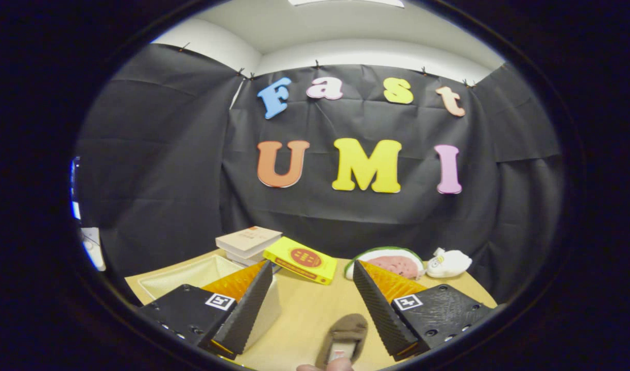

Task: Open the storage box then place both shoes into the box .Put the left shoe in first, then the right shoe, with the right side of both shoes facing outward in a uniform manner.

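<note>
Holding my gripper [313,275] wide apart above the table [304,309], I see a brown shoe [345,335] low between its fingers, storage box [191,275] beside the left one.

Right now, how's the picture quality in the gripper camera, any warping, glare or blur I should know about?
In the gripper view, fisheye bending curves the light wooden table and the black cloth wall; lighting is soft and even, without glare; the open gripper looks sharp; the brown slipper-like shoe between its fingers looks slightly soft; the yellow box beyond stays clear.
</note>
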`<act>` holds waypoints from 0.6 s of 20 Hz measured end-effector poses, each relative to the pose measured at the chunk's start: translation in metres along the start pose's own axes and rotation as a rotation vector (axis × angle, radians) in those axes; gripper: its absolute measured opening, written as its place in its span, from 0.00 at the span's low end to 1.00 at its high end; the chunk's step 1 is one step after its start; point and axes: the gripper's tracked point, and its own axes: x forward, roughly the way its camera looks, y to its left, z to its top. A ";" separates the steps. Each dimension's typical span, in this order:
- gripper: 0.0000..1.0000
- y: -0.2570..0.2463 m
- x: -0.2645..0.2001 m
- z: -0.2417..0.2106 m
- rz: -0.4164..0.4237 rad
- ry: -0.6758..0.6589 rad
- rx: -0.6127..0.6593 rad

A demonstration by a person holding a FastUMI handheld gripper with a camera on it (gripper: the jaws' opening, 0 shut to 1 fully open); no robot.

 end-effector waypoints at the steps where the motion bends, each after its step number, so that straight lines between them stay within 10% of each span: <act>1: 0.96 -0.011 -0.001 -0.007 -0.008 0.013 -0.005; 12: 0.96 -0.087 0.002 -0.150 -0.110 0.325 0.102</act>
